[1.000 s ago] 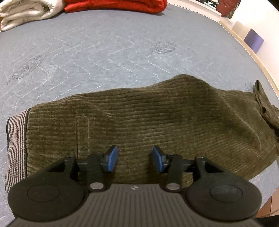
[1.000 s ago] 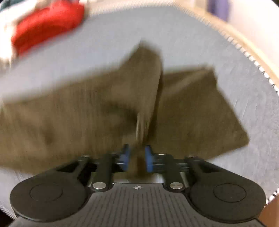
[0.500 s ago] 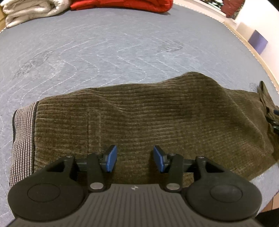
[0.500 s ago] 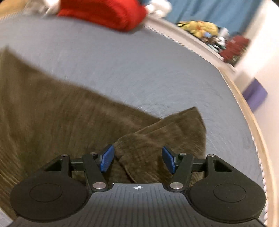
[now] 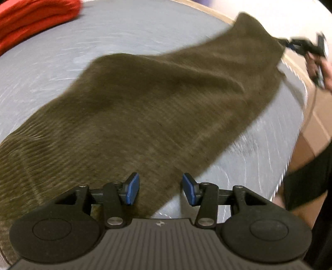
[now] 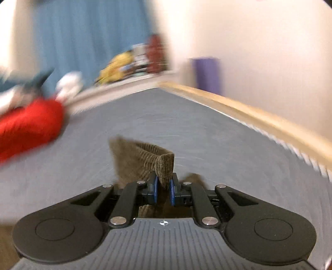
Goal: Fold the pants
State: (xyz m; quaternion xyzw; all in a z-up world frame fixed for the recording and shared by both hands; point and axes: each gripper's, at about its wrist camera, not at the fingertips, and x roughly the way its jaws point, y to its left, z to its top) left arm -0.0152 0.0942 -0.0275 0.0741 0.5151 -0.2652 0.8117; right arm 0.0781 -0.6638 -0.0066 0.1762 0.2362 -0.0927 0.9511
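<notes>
Olive corduroy pants [image 5: 149, 99] lie across the grey quilted bed [image 5: 124, 35], stretched toward the upper right. My left gripper [image 5: 158, 190] is open and empty, low over the pants' near edge. My right gripper [image 6: 162, 191] is shut on the hem of a pant leg [image 6: 145, 160] and holds it lifted off the bed. The right gripper also shows in the left wrist view [image 5: 298, 46], at the raised far end of the pants.
A folded red garment [image 5: 31, 18] lies at the far left of the bed, also seen in the right wrist view [image 6: 27, 128]. The bed's wooden edge [image 6: 259, 116] runs along the right. A person's arm [image 5: 307, 170] is at the right edge.
My right gripper closed on the pant leg's end and lifted it up and away. The left gripper stayed open and swung right along the pants.
</notes>
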